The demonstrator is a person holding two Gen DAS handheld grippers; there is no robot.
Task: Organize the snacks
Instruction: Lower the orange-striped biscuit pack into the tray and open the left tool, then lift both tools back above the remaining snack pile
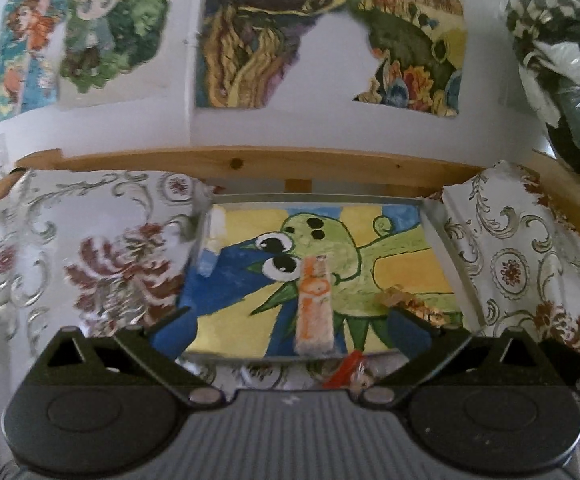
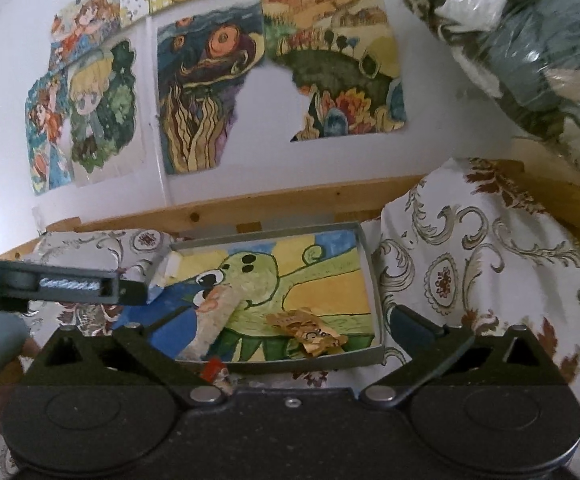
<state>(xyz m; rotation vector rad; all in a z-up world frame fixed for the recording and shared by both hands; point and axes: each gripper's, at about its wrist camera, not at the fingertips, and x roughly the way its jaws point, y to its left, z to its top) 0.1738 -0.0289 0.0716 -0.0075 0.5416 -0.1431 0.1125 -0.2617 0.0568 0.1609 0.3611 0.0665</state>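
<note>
Orange snack stick (image 1: 315,304) in painted tray (image 1: 430,216) (lying flat)

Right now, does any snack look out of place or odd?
Yes. One red snack lies on the cloth just outside the tray, while the orange stick and gold packet are inside.

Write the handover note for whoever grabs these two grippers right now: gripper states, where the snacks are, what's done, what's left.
Left gripper: open, nothing between the jaws.
Right gripper: open, also empty.
Tray with the painted frog lining sits on the floral cloth by the wooden rail.
Inside it: a long orange snack pack lying lengthwise near the middle, and a small gold wrapper toward the right front corner.
Left to do: a red-wrapped snack lies on the cloth just outside the tray's near edge; it probably goes in next.
</note>
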